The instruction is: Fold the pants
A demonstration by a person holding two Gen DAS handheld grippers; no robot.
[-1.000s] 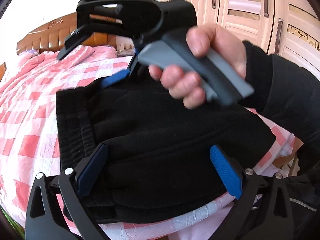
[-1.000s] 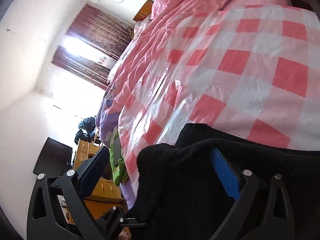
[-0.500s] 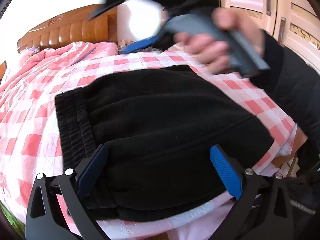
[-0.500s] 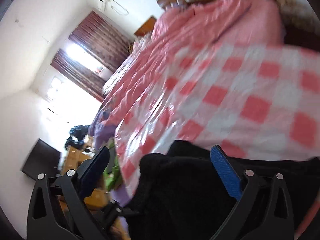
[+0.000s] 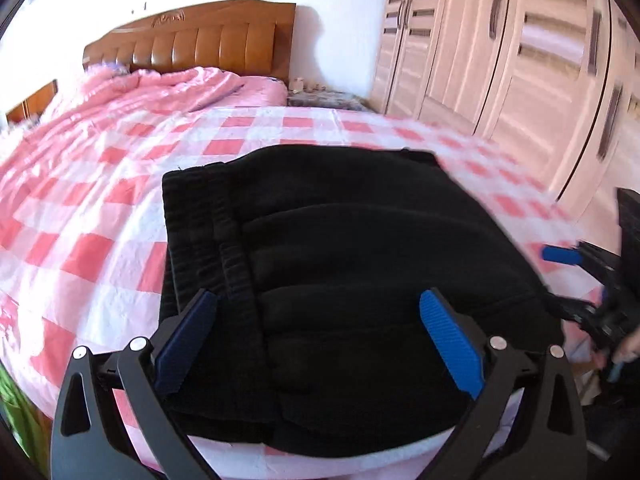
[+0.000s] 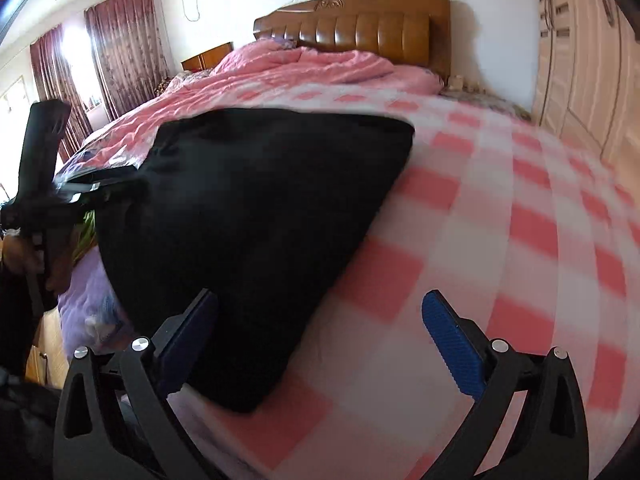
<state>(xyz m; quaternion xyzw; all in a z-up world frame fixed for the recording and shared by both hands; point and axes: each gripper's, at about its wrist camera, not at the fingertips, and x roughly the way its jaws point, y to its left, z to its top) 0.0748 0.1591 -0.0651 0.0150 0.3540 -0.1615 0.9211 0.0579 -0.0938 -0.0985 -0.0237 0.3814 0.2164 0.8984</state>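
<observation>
Pants of thick black fleece (image 5: 344, 272) lie folded into a compact stack on the pink-and-white checked bedspread (image 5: 100, 208), at the foot end of the bed, well away from the brown wooden headboard (image 5: 192, 40). Their ribbed waistband (image 5: 200, 232) faces the side away from the pale louvred wardrobe (image 5: 520, 60).

Your left tongs (image 5: 318, 344) are spread wide, the blue pads (image 5: 452, 344) on either side of the stack's near edge, and they grip nothing. From the right wrist view, the same pants (image 6: 256, 232) sit off toward the dark red curtains (image 6: 116, 48), and your right tongs (image 6: 320, 344) are also spread wide and hold nothing, one pad over the stack's corner, the other over bare bedspread (image 6: 500, 220). A rumpled pink quilt (image 6: 304, 68) lies just below the headboard.
</observation>
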